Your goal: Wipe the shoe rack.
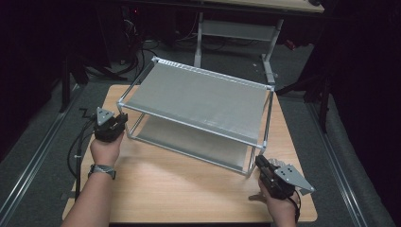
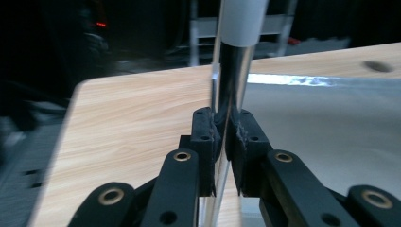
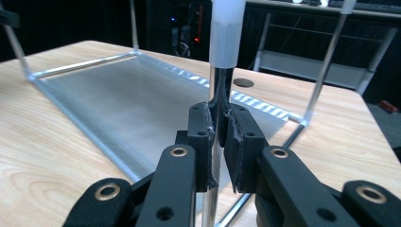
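A two-tier metal shelf rack point(image 1: 198, 97) stands on the wooden table point(image 1: 189, 194). At the rack's near left corner, my left gripper point(image 1: 124, 118) is shut on the upright leg. In the left gripper view the pads point(image 2: 205, 132) pinch that shiny leg point(image 2: 234, 71) below its white sleeve. My right gripper point(image 1: 259, 163) is shut on the near right leg. In the right gripper view that leg point(image 3: 221, 80) runs up between the pads point(image 3: 201, 127), with the lower shelf point(image 3: 127, 104) beyond.
A second desk frame point(image 1: 236, 28) stands behind the table on the grey floor. Black cables point(image 1: 78, 146) trail off the table's left side. A round hole point(image 3: 243, 82) sits in the tabletop behind the rack. Bare wood lies between my forearms.
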Demonstrator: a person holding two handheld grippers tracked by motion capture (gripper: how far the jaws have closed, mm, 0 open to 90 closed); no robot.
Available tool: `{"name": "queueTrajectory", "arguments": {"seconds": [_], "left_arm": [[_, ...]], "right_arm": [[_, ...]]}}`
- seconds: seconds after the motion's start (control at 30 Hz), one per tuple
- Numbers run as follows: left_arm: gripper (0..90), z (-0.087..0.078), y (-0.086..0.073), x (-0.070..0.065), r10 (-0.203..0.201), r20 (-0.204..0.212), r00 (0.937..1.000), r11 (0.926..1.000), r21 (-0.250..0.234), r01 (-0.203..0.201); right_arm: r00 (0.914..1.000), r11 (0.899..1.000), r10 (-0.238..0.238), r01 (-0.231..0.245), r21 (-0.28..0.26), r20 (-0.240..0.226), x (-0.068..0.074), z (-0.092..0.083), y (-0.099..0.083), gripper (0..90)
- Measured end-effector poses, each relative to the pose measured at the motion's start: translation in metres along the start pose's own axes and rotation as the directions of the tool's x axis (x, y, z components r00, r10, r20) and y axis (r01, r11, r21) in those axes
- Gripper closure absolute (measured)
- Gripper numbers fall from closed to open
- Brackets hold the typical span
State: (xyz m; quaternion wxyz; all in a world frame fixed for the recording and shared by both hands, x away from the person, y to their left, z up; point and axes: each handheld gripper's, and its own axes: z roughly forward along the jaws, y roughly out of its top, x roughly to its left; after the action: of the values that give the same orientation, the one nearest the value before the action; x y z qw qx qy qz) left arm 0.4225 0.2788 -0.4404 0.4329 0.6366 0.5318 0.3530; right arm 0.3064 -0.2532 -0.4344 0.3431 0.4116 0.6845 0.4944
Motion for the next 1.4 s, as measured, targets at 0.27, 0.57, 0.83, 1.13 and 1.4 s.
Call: {"name": "queueTrajectory", "arguments": {"seconds": [0.27, 0.57, 0.83, 1.13, 1.4], "left_arm": [[80.9, -0.052, -0.024, -0.006, 0.021, -0.008, 0.9997, 0.9996, -0.019, -0.021], [80.7, -0.078, -0.039, -0.031, 0.021, 0.042, 0.9989, 0.9982, -0.057, -0.019], [80.6, -0.078, -0.038, -0.026, 0.041, 0.04, 0.9984, 0.9983, -0.042, -0.04], [64.5, -0.089, -0.047, -0.028, -0.011, 0.025, 0.9996, 0.9981, -0.059, 0.013], [53.9, -0.127, -0.063, -0.079, 0.016, 0.188, 0.982, 0.9979, -0.064, -0.004]], "right_arm": [[0.9988, 0.999, 0.015, -0.016, 0.029, 0.046, -0.015, 0.034, 0.012, 81.0], [0.9919, 0.995, 0.018, -0.029, 0.094, 0.125, -0.04, 0.059, 0.025, 80.6], [0.9942, 0.997, -0.004, -0.004, 0.074, 0.108, -0.033, 0.037, 0.016, 80.2], [0.9941, 0.999, 0.007, -0.013, 0.052, 0.108, -0.027, 0.027, 0.014, 60.6], [0.9985, 0.999, 0.023, -0.021, -0.026, 0.05, 0.014, -0.013, 0.006, 53.1]]}}
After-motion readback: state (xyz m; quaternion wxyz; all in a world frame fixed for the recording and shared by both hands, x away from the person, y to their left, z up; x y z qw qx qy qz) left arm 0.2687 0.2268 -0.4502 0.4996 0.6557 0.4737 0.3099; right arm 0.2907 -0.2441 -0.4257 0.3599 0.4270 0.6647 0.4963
